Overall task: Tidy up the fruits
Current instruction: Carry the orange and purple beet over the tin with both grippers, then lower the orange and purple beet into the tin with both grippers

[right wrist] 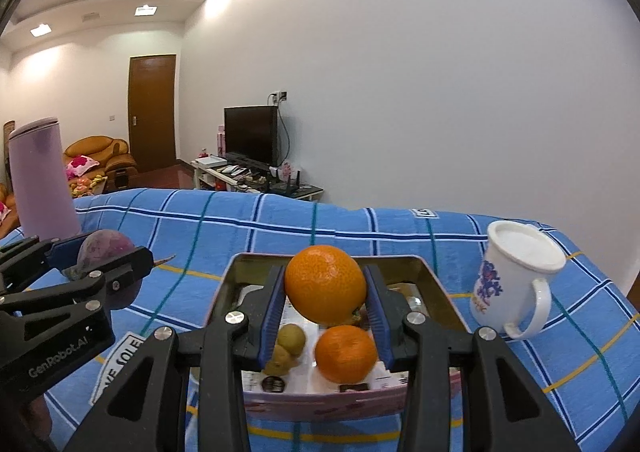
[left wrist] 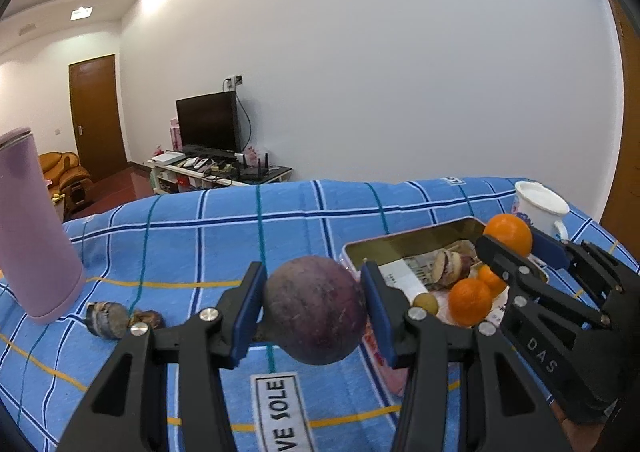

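Note:
My left gripper (left wrist: 314, 302) is shut on a dark purple round fruit (left wrist: 316, 310) and holds it above the blue checked cloth, left of the tin; the fruit (right wrist: 105, 248) also shows at the left of the right wrist view. My right gripper (right wrist: 326, 292) is shut on an orange (right wrist: 325, 284), held over the open metal tin (right wrist: 436, 282). In the tin lie another orange (right wrist: 346, 353), a small yellowish fruit (right wrist: 291, 338) and a cut brownish fruit (left wrist: 450, 267). The tin (left wrist: 408, 242) sits right of centre on the cloth.
A tall lilac tumbler (left wrist: 34, 228) stands at the left. A white lidded mug (right wrist: 516, 280) stands right of the tin. Dark fruit peels (left wrist: 108, 318) lie on the cloth (left wrist: 200, 236) near the tumbler. A TV and door are far behind.

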Tool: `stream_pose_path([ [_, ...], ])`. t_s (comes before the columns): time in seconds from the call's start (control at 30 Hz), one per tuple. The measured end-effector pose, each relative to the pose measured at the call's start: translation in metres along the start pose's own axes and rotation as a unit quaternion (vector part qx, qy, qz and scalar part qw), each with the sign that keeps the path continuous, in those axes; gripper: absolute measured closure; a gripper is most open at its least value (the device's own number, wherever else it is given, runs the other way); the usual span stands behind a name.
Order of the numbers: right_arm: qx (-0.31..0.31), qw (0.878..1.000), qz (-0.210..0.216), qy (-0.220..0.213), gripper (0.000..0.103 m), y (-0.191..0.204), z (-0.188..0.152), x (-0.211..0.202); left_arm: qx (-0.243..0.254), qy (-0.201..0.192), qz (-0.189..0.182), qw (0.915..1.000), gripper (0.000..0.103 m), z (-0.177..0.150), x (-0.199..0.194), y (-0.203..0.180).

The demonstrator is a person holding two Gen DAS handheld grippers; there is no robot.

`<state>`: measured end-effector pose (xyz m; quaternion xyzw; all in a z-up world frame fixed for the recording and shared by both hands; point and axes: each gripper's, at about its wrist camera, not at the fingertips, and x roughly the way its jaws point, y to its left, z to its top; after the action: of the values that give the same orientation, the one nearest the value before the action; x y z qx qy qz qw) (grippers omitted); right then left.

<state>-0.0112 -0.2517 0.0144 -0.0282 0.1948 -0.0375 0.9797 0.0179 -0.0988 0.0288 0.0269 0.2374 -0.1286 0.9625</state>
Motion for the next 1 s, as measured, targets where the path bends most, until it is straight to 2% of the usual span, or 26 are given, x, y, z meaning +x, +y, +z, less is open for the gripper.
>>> stream_pose_path([
  [0.83,0.041,0.996,-0.081,-0.002,0.062,-0.07,0.007,0.016,0.014,0.005,-0.038,0.9992,0.052,0.015,0.031,-0.049],
  [1.0,0.056,0.994,-0.089,0.008,0.062,-0.078,0.007,0.024,0.012,0.012,-0.044,0.9989,0.052,0.016,0.043,-0.06],
])
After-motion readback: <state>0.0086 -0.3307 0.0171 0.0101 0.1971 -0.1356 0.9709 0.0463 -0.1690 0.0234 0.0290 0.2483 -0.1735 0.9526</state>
